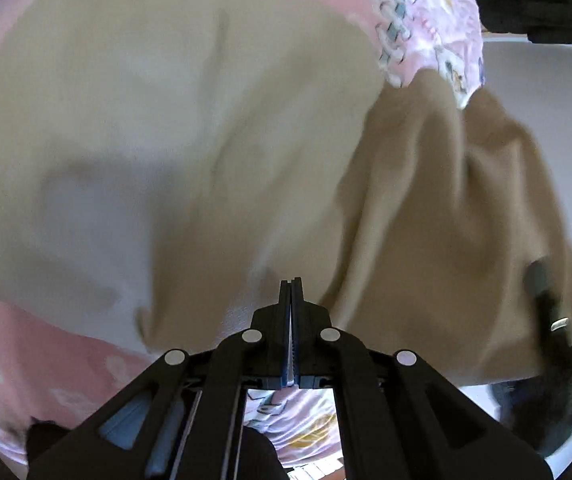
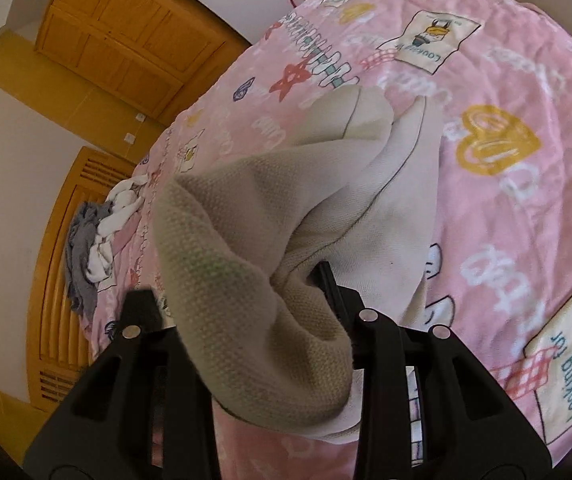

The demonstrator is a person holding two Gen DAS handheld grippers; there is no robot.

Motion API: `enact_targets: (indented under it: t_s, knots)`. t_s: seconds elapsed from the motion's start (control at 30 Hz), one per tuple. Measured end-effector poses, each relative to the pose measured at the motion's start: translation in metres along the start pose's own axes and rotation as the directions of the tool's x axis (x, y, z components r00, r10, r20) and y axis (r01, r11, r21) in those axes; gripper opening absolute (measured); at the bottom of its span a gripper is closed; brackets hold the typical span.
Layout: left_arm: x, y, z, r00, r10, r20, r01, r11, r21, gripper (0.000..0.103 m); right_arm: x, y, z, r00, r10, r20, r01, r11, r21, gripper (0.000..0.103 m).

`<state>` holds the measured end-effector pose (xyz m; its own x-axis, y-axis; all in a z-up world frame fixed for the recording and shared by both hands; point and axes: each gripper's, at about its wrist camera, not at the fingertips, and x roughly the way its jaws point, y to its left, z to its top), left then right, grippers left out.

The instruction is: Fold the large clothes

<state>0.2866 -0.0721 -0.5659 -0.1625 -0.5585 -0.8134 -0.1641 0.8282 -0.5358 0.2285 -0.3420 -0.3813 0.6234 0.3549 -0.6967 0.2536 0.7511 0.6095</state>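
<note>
A large beige knit garment (image 1: 190, 152) lies spread over the pink printed bed cover (image 1: 14, 360). My left gripper (image 1: 290, 284) is shut, its tips pressed together against the cloth near its lower edge; I cannot tell if cloth is pinched. In the right wrist view the same garment (image 2: 246, 240) is lifted in a thick fold that drapes over my right gripper (image 2: 297, 280) and hides its tips; the rest of it trails away across the bed cover (image 2: 505, 208). The right gripper also shows at the right edge of the left wrist view (image 1: 549, 312).
A heap of grey and white clothes (image 2: 94, 236) lies at the bed's left edge by the wooden headboard (image 2: 54, 280). A wooden wardrobe (image 2: 122, 28) stands against the wall behind. A white wall (image 1: 545, 92) shows beyond the raised fold.
</note>
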Motion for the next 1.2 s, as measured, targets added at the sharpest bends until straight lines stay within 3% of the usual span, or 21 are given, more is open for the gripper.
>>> enact_targets:
  t_s: [0.17,0.33,0.43,0.53,0.57,0.67,0.77,0.83,0.93,1.03,1.13,1.2]
  knots:
    - [0.047,0.05,0.009,0.993,-0.105,-0.062,0.098,0.989,-0.106,0.003,0.009,0.013,-0.006,0.997,-0.025,-0.069,0.022,0.999,-0.049,0.031]
    - [0.012,0.023,0.003,0.998,-0.04,-0.038,0.041,0.999,0.016,0.001,0.01,0.031,-0.006,0.997,-0.009,-0.077,0.002,0.996,-0.092,0.031]
    - [-0.037,0.022,-0.005,0.996,0.074,0.056,-0.079,0.993,0.087,0.001,0.014,0.042,-0.004,0.997,-0.004,-0.08,-0.004,0.995,-0.103,0.031]
    - [-0.066,0.052,0.005,0.964,0.229,0.133,-0.24,0.968,0.071,0.001,0.022,0.058,-0.008,0.995,-0.015,-0.096,0.0,0.988,-0.154,0.031]
    - [-0.067,0.065,0.011,0.961,0.242,0.131,-0.25,0.967,0.044,0.001,0.025,0.067,-0.01,0.995,-0.023,-0.1,0.004,0.984,-0.178,0.031]
    - [-0.042,0.108,0.027,0.979,0.192,0.066,-0.189,0.981,-0.043,0.002,0.037,0.091,-0.017,0.991,-0.035,-0.127,0.004,0.972,-0.234,0.031]
    - [-0.039,0.115,0.029,0.99,0.13,0.053,-0.127,0.99,-0.057,0.001,0.056,0.119,-0.031,0.982,-0.064,-0.177,-0.002,0.937,-0.349,0.031]
    - [-0.062,0.117,0.026,0.996,0.033,0.081,-0.029,0.999,-0.044,0.001,0.065,0.136,-0.041,0.976,-0.073,-0.204,-0.018,0.912,-0.411,0.031]
    - [-0.103,0.127,0.022,0.99,0.05,0.129,-0.049,0.999,-0.012,0.001,0.083,0.159,-0.06,0.967,-0.075,-0.244,-0.05,0.882,-0.469,0.031]
    - [-0.144,0.157,0.025,0.98,0.109,0.169,-0.111,0.994,0.002,0.001,0.101,0.182,-0.078,0.959,-0.064,-0.276,-0.086,0.862,-0.499,0.031]
    - [-0.173,0.195,0.029,0.954,0.24,0.179,-0.245,0.97,0.006,0.001,0.126,0.208,-0.1,0.946,-0.055,-0.318,-0.133,0.83,-0.541,0.031]
    - [-0.18,0.207,0.043,0.941,0.288,0.178,-0.291,0.957,-0.011,0.001,0.151,0.223,-0.12,0.933,-0.08,-0.35,-0.151,0.797,-0.585,0.031]
